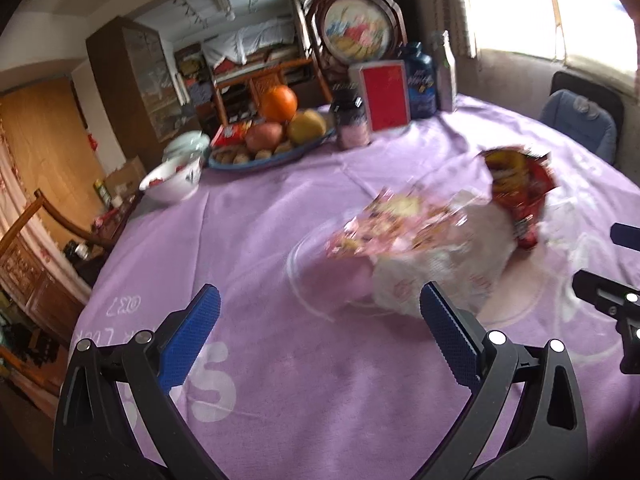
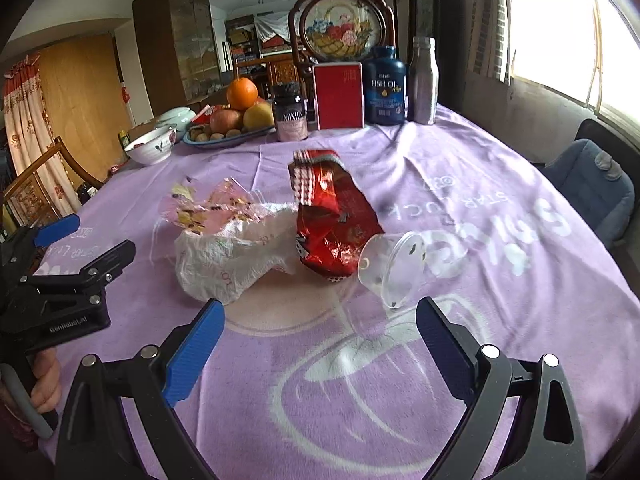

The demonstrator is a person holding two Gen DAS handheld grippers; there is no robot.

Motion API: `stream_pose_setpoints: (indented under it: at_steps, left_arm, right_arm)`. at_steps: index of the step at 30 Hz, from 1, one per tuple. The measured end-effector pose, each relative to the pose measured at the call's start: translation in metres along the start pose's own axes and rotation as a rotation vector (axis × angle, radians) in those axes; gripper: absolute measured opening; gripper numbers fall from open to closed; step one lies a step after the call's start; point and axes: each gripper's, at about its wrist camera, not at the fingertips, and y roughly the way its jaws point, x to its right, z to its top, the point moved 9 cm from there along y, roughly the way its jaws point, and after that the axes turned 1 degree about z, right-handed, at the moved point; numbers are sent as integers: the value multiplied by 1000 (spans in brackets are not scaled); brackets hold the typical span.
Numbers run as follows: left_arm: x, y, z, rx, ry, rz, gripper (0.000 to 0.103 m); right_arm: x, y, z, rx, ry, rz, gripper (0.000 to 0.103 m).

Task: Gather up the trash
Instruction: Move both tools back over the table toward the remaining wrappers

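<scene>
Left wrist view: left gripper (image 1: 320, 320) wide open, holding nothing, above the purple tablecloth (image 1: 280, 400). Ahead, blurred: white plastic bag (image 1: 440, 276), pink wrapper (image 1: 396, 220) on it, red snack bag (image 1: 516, 188) to its right.

Right wrist view: right gripper (image 2: 320, 328) wide open, empty. Trash mid-table: white plastic bag (image 2: 228, 256), pink wrapper (image 2: 212, 204), red snack bag (image 2: 332, 220), clear cup (image 2: 394, 268) on its side touching it. Left gripper (image 2: 72, 248) at left edge.
</scene>
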Motion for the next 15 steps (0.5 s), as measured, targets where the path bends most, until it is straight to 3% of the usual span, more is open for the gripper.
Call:
stream_pose_setpoints:
  at_steps: [7,15]
  left_arm:
    - [-9,0,1,5,-19,28,96]
    - [-3,2,-1,9,5,39,96]
  right_arm:
    - [2,7,-3,-19,14,-1,97]
    - [-10,-3,-3,28,-52,-18,97]
